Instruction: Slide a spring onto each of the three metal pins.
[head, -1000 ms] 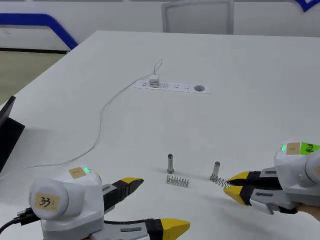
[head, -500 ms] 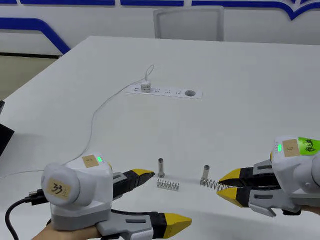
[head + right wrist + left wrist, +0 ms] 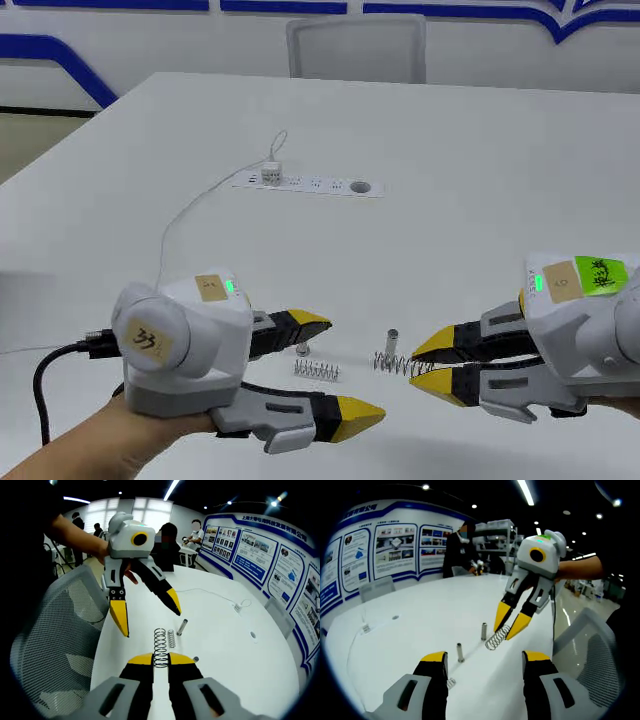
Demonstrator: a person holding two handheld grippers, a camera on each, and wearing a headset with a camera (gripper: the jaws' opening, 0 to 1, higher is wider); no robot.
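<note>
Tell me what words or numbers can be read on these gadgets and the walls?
"33": tan sticker on the left gripper's round back.
Green label on the right gripper: handwritten, unreadable.
Wall posters: too blurred to read.

White table (image 3: 480, 150), matte, rounded far-left corner. Power strip (image 3: 310, 185) lies flat toward the far edge, running roughly parallel to it. White adapter (image 3: 271, 178) is plugged in at the strip's left end. Thin white cable (image 3: 190, 215) loops off the adapter and trails across the surface toward the left edge. Near the front edge: one metal pin (image 3: 392, 343) standing upright, second pin (image 3: 302, 349) to its left with only its top visible, and a spring (image 3: 317, 369) lying flat between them, just nearer the front edge.
</note>
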